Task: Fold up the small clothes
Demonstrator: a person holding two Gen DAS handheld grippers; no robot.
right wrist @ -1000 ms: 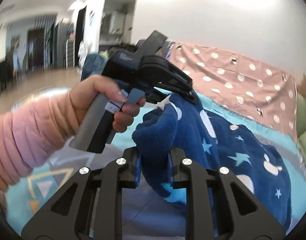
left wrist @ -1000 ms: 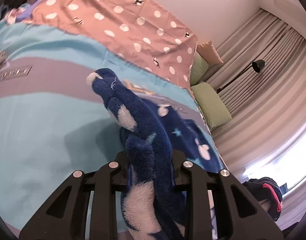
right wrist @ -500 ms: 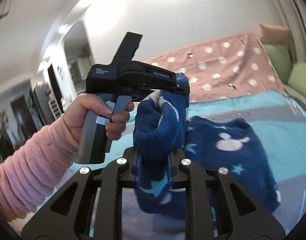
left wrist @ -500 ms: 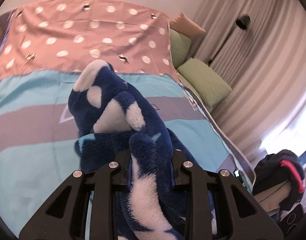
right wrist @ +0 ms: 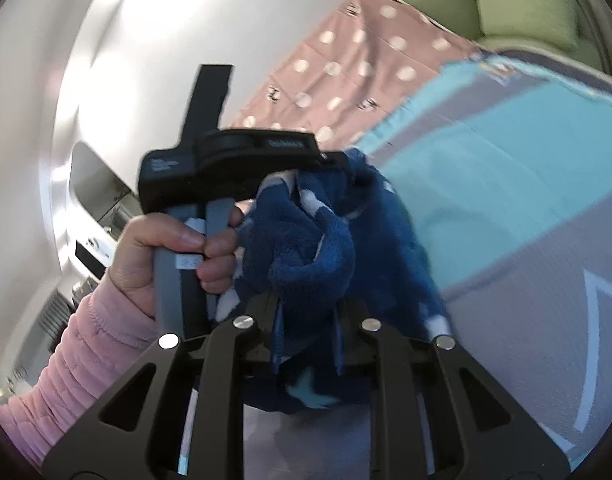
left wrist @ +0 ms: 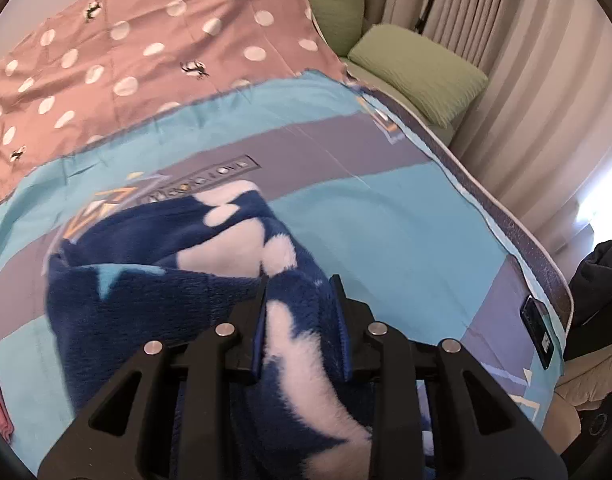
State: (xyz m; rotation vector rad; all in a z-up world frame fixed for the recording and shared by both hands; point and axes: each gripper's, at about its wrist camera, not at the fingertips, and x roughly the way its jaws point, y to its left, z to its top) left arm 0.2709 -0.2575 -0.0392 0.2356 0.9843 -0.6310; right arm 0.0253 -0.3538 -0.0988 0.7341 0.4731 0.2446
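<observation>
A small navy fleece garment (left wrist: 154,264) with white blobs and light-blue stars is held over the bed. My left gripper (left wrist: 302,300) is shut on one bunched edge of it. My right gripper (right wrist: 308,312) is shut on another bunched edge of the garment (right wrist: 306,248). In the right wrist view the left gripper's black body (right wrist: 230,168) and the hand holding it (right wrist: 170,248) are just left of the cloth, so both grippers are close together. The garment's lower part drapes down toward the bedspread.
The bed has a turquoise and grey bedspread (left wrist: 386,208) and a pink polka-dot sheet (left wrist: 146,52) at the far side. Green cushions (left wrist: 418,64) and curtains (left wrist: 526,80) lie beyond the bed's right edge. A dark bag (left wrist: 602,280) sits at the right.
Both grippers have swung to the right with the garment still gripped. The cloth has dropped lower and spread toward the bedspread. The views turned toward the cushions and curtains.
</observation>
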